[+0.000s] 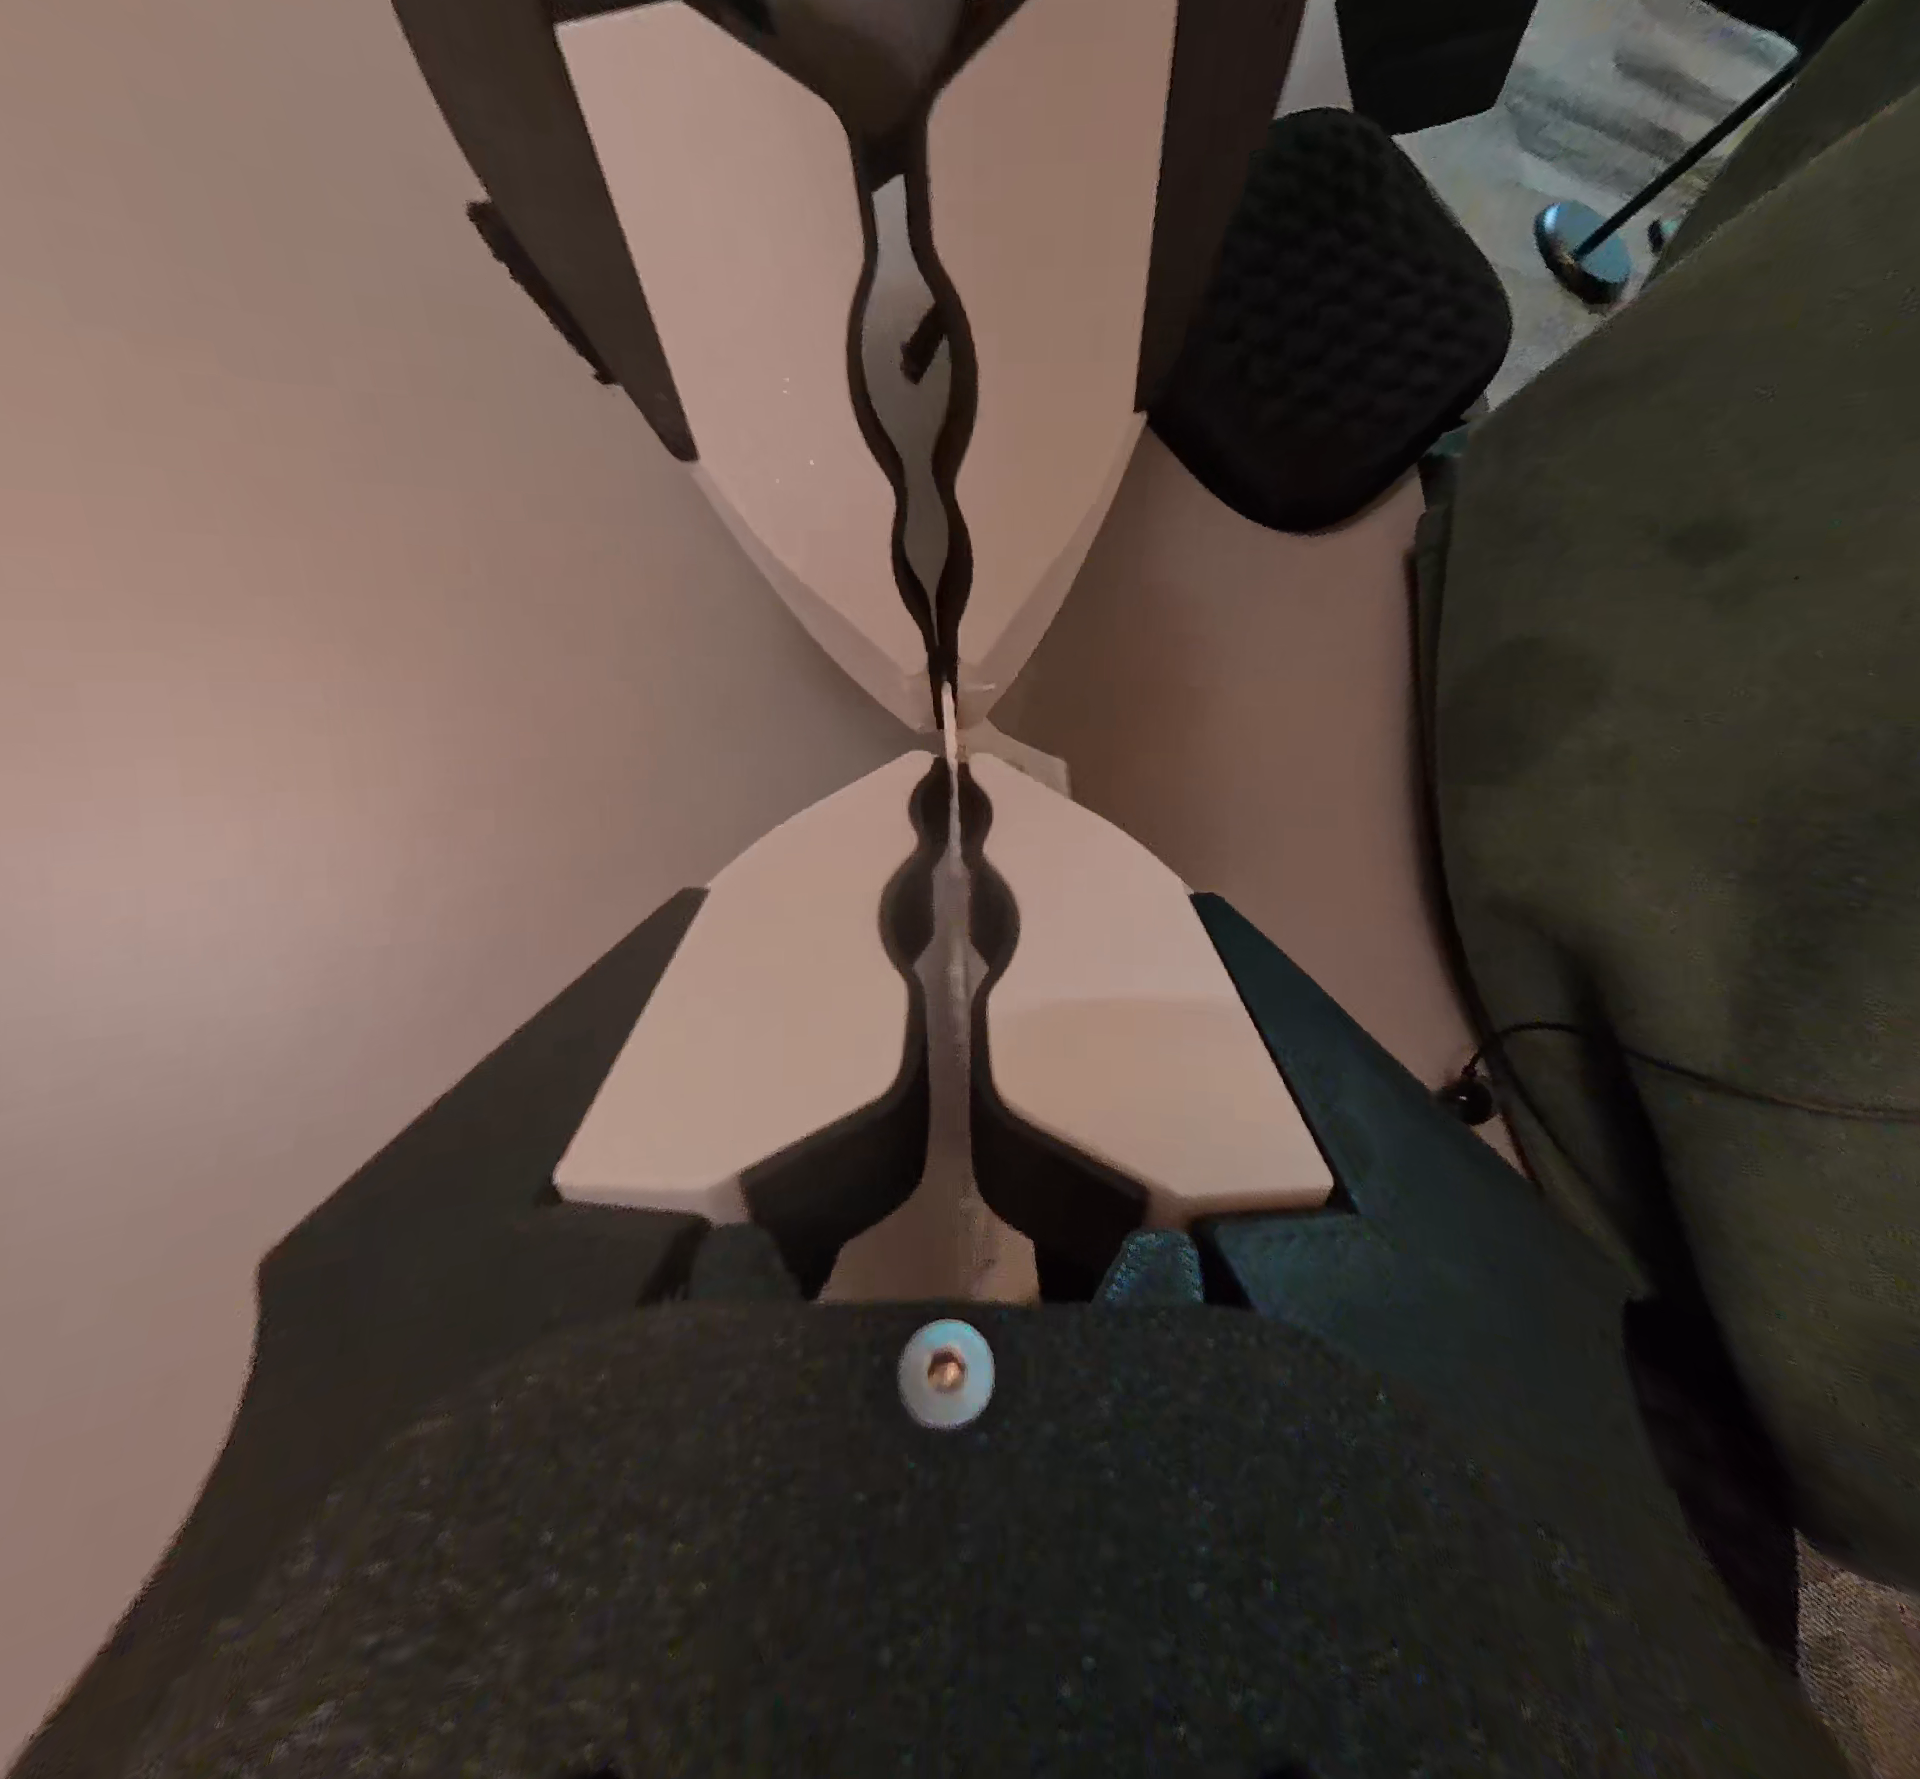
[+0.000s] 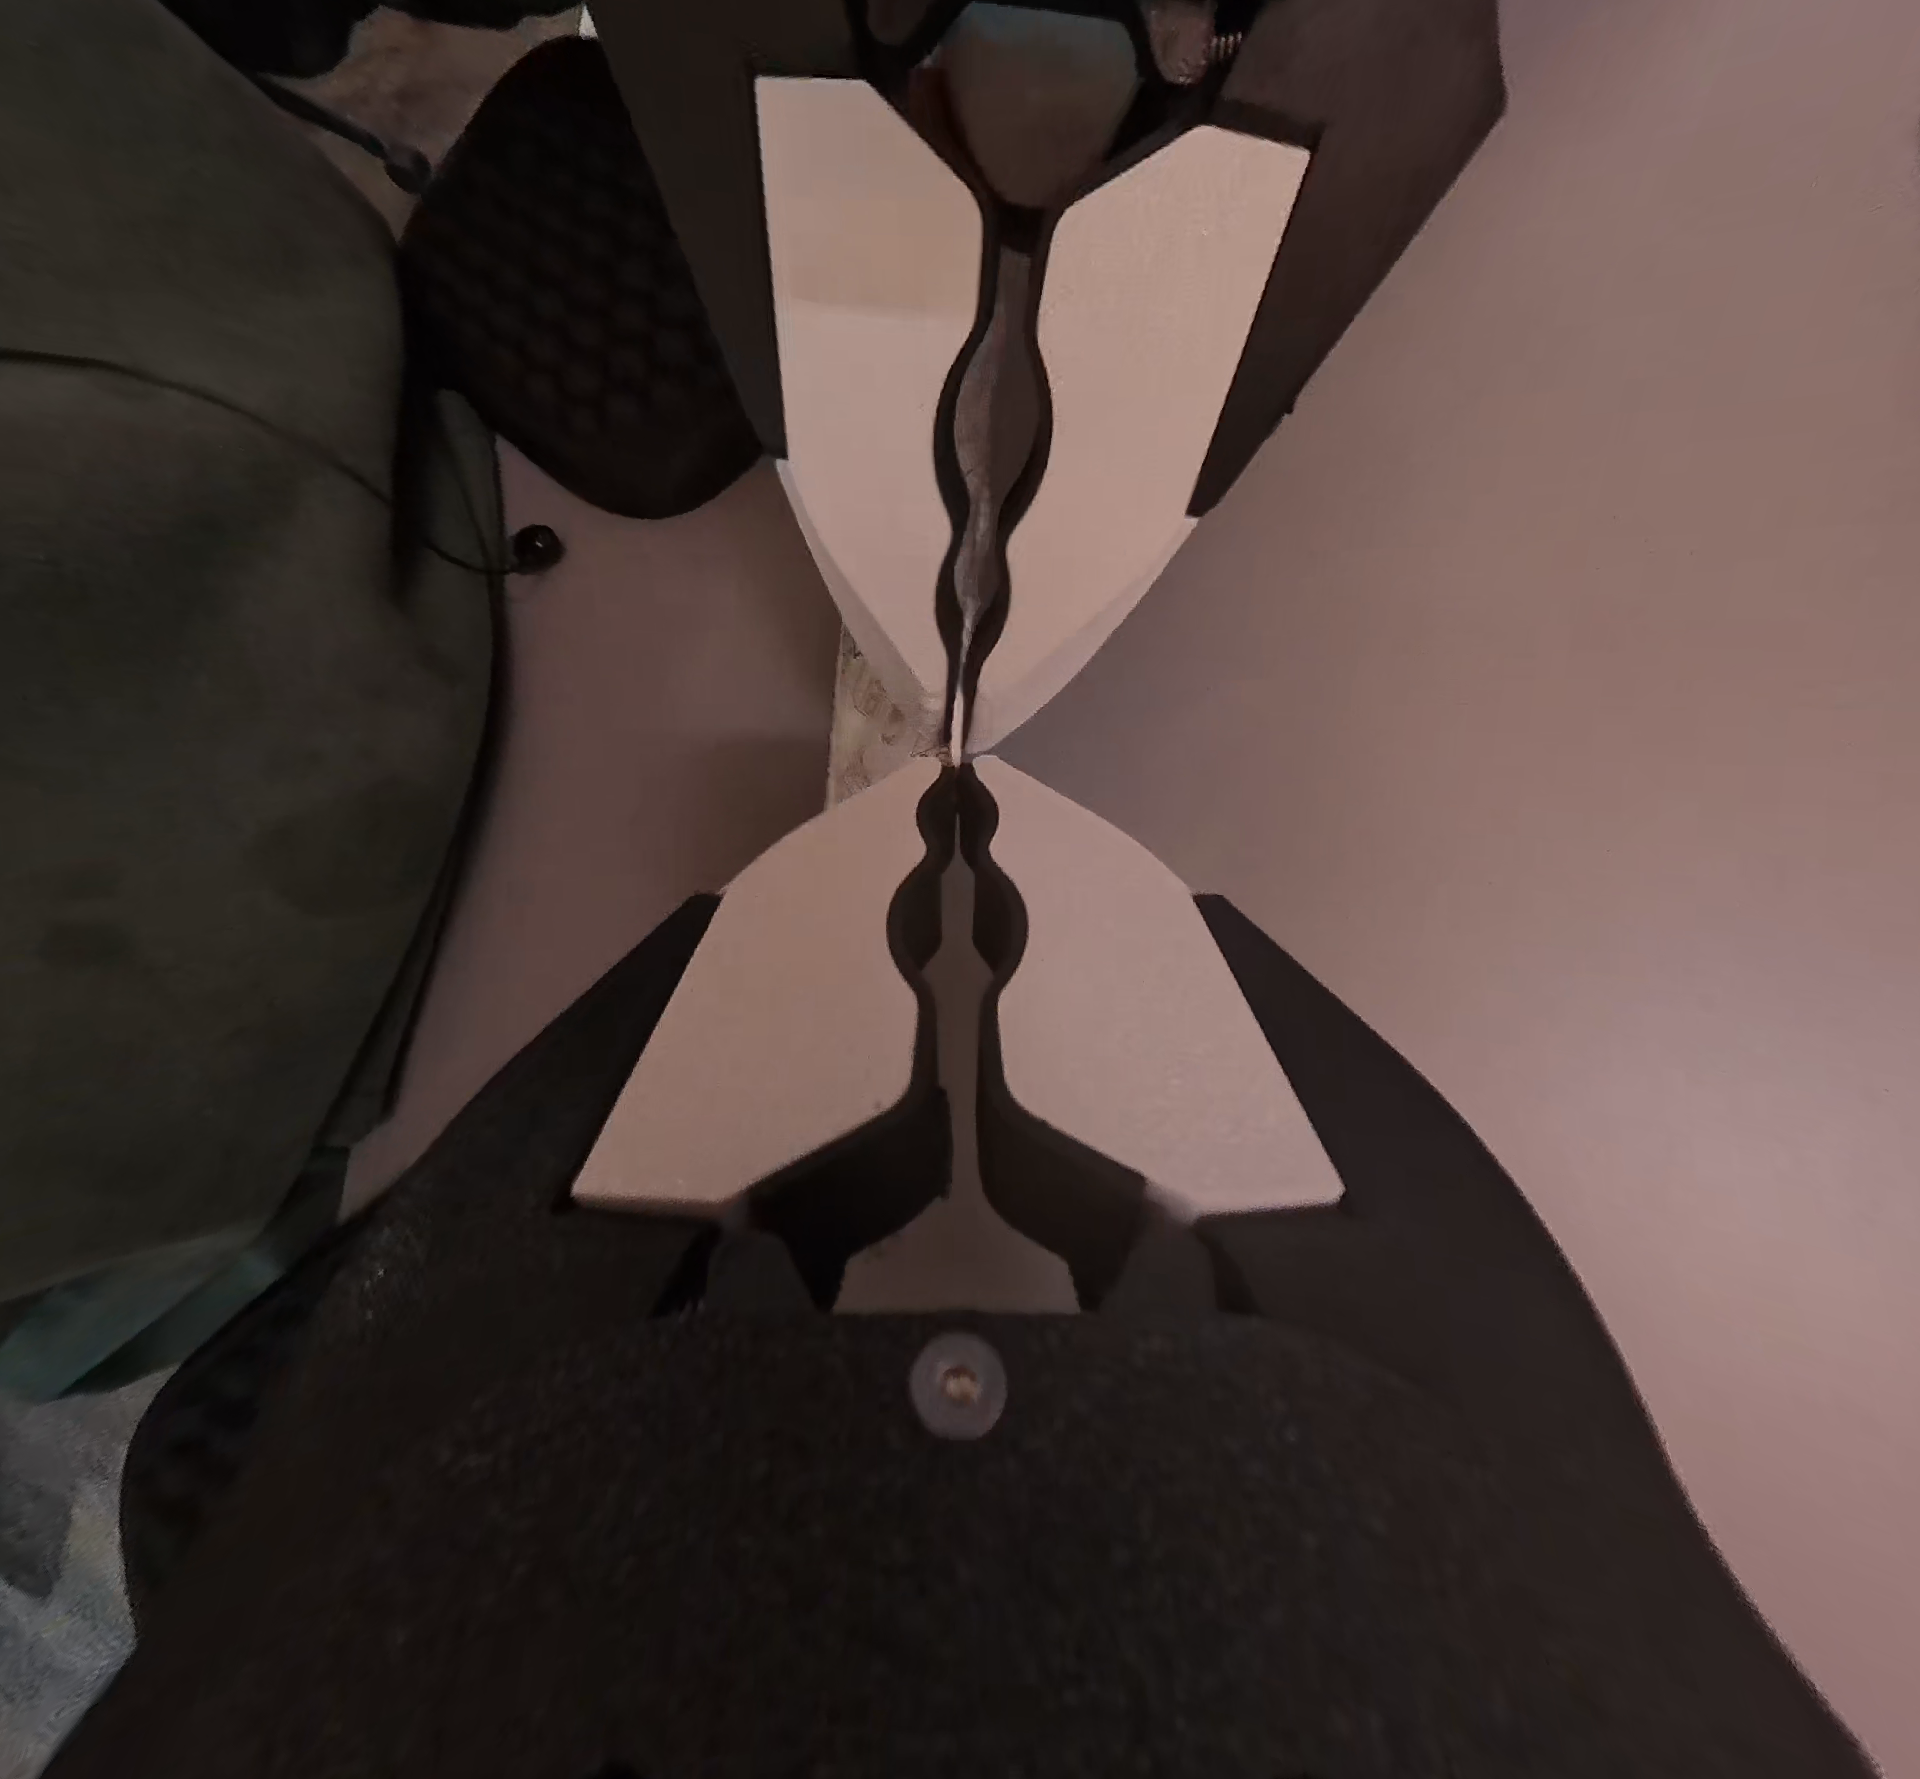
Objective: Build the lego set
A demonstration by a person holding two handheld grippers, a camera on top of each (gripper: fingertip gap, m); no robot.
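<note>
- My left gripper (image 1: 951,771) and right gripper (image 2: 956,773) meet tip to tip, jaws pinched on a thin bag (image 2: 868,711).
- Pale tabletop (image 1: 260,586) below.

A plain pale table (image 1: 260,586) carries a black, dimple-textured pad (image 1: 1340,327) at its far right edge, with a small black bead (image 1: 1470,1106) on a cord nearer.

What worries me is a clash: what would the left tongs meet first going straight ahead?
The right tongs, almost at once: they point back, tip to tip with the left tongs. Only a thin pale strip, seemingly gripped by both, lies between.
</note>
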